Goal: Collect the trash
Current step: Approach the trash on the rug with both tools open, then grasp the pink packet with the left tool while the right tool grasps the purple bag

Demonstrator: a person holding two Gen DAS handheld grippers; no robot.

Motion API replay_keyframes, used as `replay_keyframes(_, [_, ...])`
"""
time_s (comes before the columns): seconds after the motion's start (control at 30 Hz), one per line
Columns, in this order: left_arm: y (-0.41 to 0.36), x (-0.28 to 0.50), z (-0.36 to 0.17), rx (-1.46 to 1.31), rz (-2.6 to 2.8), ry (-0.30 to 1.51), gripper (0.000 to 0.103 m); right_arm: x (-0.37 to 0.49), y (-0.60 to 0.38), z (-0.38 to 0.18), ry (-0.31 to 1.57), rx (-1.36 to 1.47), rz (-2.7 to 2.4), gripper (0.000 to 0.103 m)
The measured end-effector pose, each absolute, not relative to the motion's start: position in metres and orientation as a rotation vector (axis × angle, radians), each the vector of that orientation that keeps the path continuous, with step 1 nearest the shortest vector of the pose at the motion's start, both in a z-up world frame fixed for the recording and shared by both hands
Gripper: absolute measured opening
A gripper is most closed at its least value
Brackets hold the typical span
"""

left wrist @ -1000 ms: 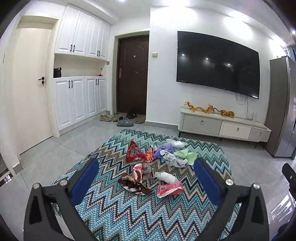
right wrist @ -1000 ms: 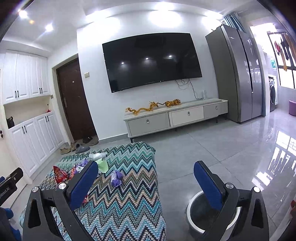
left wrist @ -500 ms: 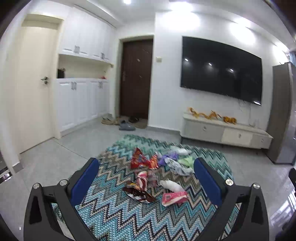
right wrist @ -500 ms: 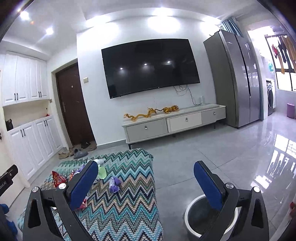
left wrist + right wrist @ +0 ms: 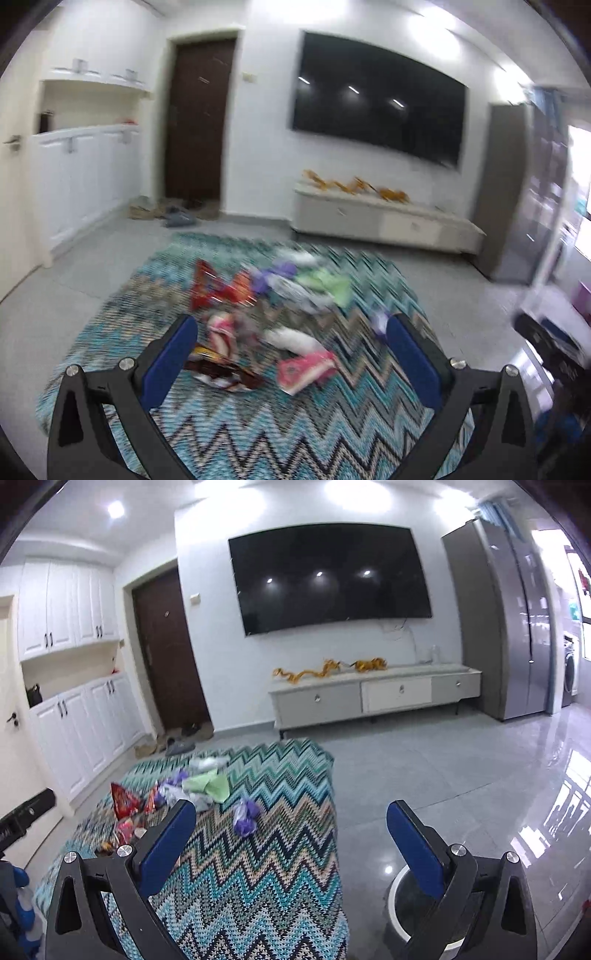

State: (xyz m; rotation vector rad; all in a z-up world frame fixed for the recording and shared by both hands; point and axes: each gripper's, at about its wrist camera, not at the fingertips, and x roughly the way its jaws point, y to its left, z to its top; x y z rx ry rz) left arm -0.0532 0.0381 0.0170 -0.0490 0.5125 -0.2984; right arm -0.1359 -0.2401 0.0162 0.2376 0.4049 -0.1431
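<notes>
Both tongs, left gripper (image 5: 288,354) and right gripper (image 5: 291,834), are spread wide and hold nothing; trash wrappers (image 5: 266,314) lie mid-rug (image 5: 258,424), a white bin (image 5: 402,915) beside its right edge

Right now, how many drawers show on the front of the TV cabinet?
3, side by side on the TV cabinet under the television: a grey left drawer, a white middle drawer and a grey right drawer. None looks hidden.
</notes>
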Motion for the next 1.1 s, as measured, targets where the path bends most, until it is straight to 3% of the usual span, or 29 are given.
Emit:
replay_keyframes(0.53, [0.008, 0.044, -0.076, 0.143, -0.631, 0.828, 0.102, -0.014, -0.215, -0.034, 0.713, 0.187, 0.059, 0.103])
replay_keyframes(0.7, [0.004, 0.063, -0.093, 0.147, -0.668, 0.891, 0.095, 0.027, -0.205, -0.053, 0.801, 0.199, 0.11, 0.096])
replay_keyframes(0.77, [0.003, 0.067, -0.1, 0.143, -0.678, 0.913, 0.089, 0.041, -0.203, -0.06, 0.831, 0.205, 0.121, 0.092])
replay_keyframes(0.93, [0.001, 0.067, -0.109, 0.115, -0.718, 0.932, 0.078, 0.069, -0.199, -0.079, 0.896, 0.187, 0.12, 0.069])
replay_keyframes(1.03, [-0.002, 0.067, -0.112, 0.126, -0.721, 0.941, 0.058, 0.076, -0.199, -0.088, 0.923, 0.192, 0.123, 0.053])
replay_keyframes(1.1, [-0.001, 0.067, -0.113, 0.125, -0.715, 0.938, 0.05, 0.077, -0.2, -0.092, 0.928, 0.19, 0.122, 0.043])
